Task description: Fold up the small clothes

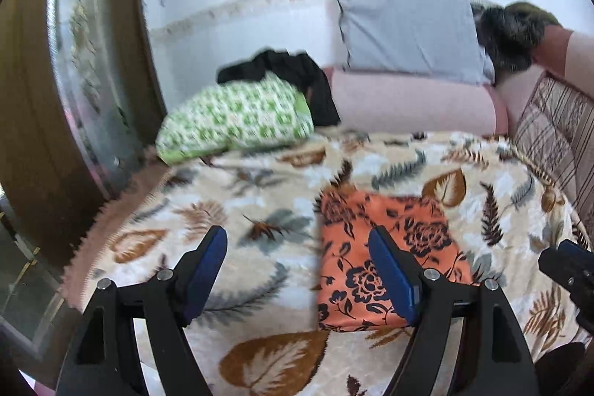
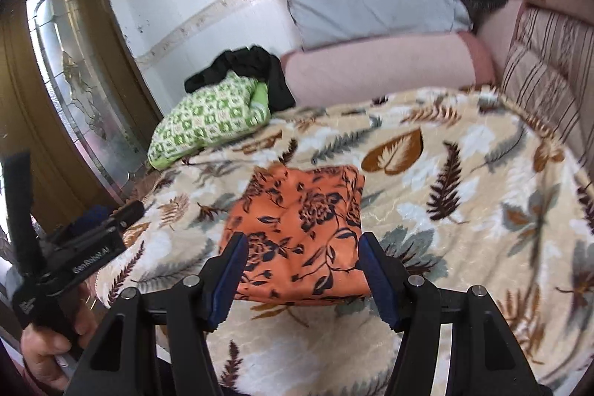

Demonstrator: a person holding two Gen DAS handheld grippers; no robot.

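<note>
A folded orange cloth with black flowers lies flat on the leaf-patterned blanket. My left gripper hovers above the blanket, open, nothing between its blue pads; its right finger overlaps the cloth's left part in the picture. My right gripper is open too, raised over the cloth's near edge, with the cloth showing through the gap and no pad pressing it. The other gripper's tip shows at the right edge, and in the right wrist view a hand holds the left gripper's body.
A green-and-white patterned cloth and a black garment lie at the blanket's far left. Behind are a pink bolster, a grey pillow, a dark furry thing and a striped cushion. A wooden glazed door stands left.
</note>
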